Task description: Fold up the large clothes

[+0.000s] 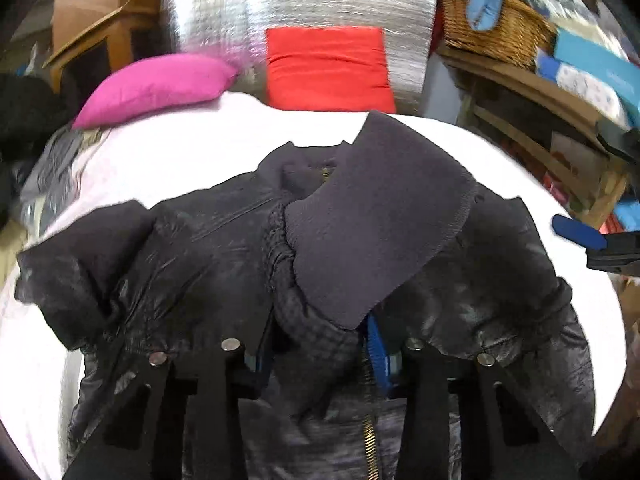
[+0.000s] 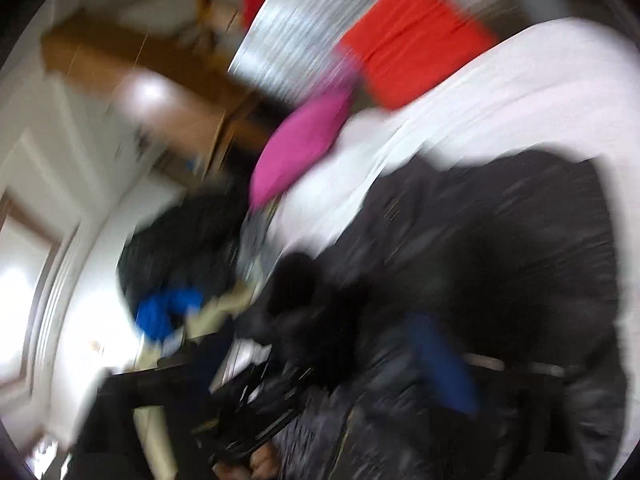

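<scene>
Right now I am clamping my left gripper (image 1: 320, 352) on a bunched fold of the black jacket (image 1: 224, 248), which is lying spread across the white bed (image 1: 192, 152). My right gripper (image 2: 304, 340) is hanging released over the jacket's near edge, its view badly blurred.

Jacket (image 1: 224, 248) on bed (image 1: 168, 160), cushions (image 1: 156, 88) behind

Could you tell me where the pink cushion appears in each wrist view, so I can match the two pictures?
Left wrist: pink cushion upper left, at the far edge of the white sheet.
Right wrist: pink cushion centre, blurred and tilted.
Shared landmark: red cushion, beside it against the silver sheet.
</scene>
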